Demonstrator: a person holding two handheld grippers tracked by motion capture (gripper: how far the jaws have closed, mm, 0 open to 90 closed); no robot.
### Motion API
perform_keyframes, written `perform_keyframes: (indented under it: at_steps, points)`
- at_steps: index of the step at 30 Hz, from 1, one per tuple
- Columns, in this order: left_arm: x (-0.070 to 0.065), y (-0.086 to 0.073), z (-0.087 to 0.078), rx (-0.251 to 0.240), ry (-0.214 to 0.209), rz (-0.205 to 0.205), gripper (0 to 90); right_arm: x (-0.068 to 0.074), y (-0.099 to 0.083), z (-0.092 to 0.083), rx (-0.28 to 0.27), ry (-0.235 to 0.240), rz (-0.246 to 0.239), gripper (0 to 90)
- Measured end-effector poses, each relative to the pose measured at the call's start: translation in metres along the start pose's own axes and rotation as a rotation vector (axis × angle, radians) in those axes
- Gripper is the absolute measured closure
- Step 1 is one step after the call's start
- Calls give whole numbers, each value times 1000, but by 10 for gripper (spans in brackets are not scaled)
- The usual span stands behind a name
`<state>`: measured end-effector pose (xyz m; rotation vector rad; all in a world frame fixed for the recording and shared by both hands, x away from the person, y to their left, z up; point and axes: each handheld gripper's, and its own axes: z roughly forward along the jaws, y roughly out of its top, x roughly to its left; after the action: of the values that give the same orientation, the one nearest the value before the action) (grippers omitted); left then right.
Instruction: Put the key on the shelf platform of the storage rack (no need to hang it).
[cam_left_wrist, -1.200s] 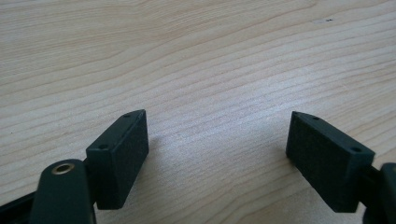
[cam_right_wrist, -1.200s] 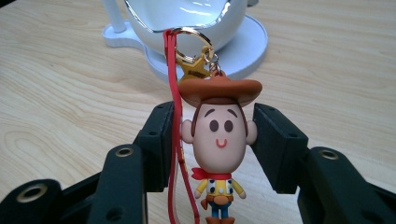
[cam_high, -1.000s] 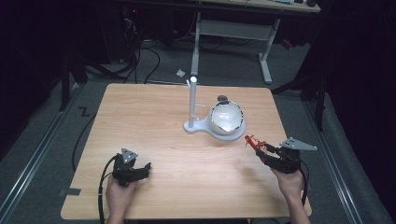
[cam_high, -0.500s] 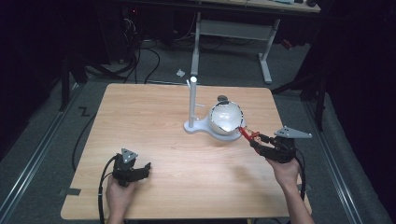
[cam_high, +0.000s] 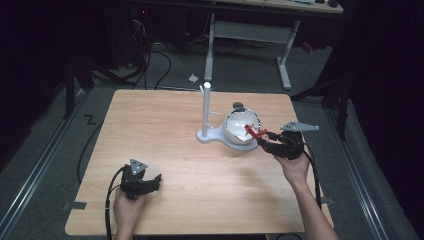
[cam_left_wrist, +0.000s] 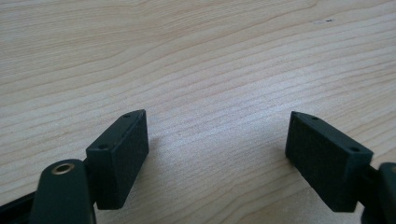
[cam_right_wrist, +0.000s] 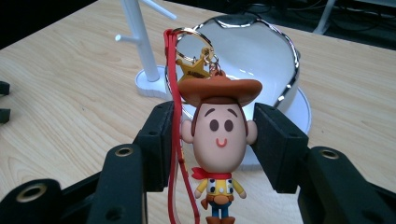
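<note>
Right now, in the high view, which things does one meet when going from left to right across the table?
Left tongs → white stand → white bowl → cowboy keychain held in the right tongs.

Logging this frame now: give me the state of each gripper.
Left gripper: open, holding nothing, low over the bare table.
Right gripper: shut on the cowboy keychain, held by its head near the white bowl.
</note>
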<state>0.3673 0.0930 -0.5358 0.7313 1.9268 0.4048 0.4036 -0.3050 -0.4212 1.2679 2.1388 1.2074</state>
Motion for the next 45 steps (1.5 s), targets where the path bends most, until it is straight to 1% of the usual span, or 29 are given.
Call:
perform_keyframes:
  at_steps: [1, 3, 4, 5, 7, 8, 10, 11, 13, 14, 15, 17, 20, 21, 22, 25, 28, 30, 31, 32, 33, 35, 38, 39, 41, 42, 45]
  points:
    - [0, 0, 0, 0, 0, -1, 218, 1, 3, 3, 7, -1, -10, 512]
    - [0, 0, 0, 0, 0, 0, 218, 1, 5, 5, 11, -2, -15, 512]
    - [-1, 0, 0, -1, 4, -10, 217, 2, 10, 10, 16, -1, -26, 512]
    - [-1, 0, 0, -1, 4, -10, 217, 2, 10, 10, 16, -1, -26, 512]
    - [-1, 0, 0, -1, 5, -12, 214, 2, 15, 17, 30, -2, -23, 512]
    - [-1, 0, 0, 0, 10, -21, 214, 2, 15, 17, 30, -2, -23, 512]
    - [-1, 0, 0, 1, 8, -16, 216, 2, 18, 21, 34, 0, -25, 512]
    - [-1, 0, 0, -1, 4, -8, 216, 2, 21, 25, 48, -2, -25, 512]
    - [-1, 0, 0, -1, 4, -9, 216, 2, 23, 29, 56, -11, -35, 512]
    - [-1, 0, 0, 1, 9, -17, 215, 1, 24, 31, 60, -10, -34, 512]
    - [-1, 0, 0, 1, 9, -17, 215, 1, 24, 31, 60, -10, -34, 512]
    - [-1, 0, 0, 1, 8, -15, 214, 0, 28, 38, 70, -15, -35, 511]
    - [-1, 0, 0, 1, 7, -14, 214, 0, 30, 42, 80, -14, -33, 511]
    - [-1, 0, 0, 0, 8, -14, 214, 0, 31, 47, 99, -20, -32, 511]
    - [-1, 0, 0, 0, 8, -14, 213, 0, 31, 47, 99, -20, -32, 511]
    - [-1, -1, 0, 0, 8, -14, 211, -1, 32, 54, 121, -39, -42, 511]
    - [-1, -1, 0, 0, 7, -12, 211, -3, 34, 61, 133, -41, -33, 511]
    - [-1, -1, 0, 0, 7, -11, 212, -4, 36, 67, 141, -38, -19, 511]
    - [-1, -1, 0, -1, 7, -11, 211, -5, 37, 71, 158, -42, -26, 510]
    - [-1, -1, 0, -1, 7, -11, 211, -5, 37, 71, 158, -42, -26, 510]
    - [-1, -1, 0, 0, 7, -11, 211, -6, 38, 78, 178, -56, -27, 510]
    - [-1, -1, 0, 0, 6, -9, 211, -6, 38, 79, 186, -63, -26, 510]
    - [-1, -1, 0, -1, 6, -11, 211, -8, 37, 86, 196, -77, -19, 510]
    - [-1, -1, 0, -1, 7, -13, 211, -7, 36, 90, 209, -79, -15, 509]
    - [-1, -1, 0, -1, 7, -13, 211, -7, 36, 94, 225, -84, -25, 509]
    - [-1, -1, 0, -2, 7, -13, 211, -6, 35, 96, 229, -91, -27, 509]
    - [-1, -1, 0, -1, 8, -13, 211, -6, 34, 101, 234, -93, -30, 509]
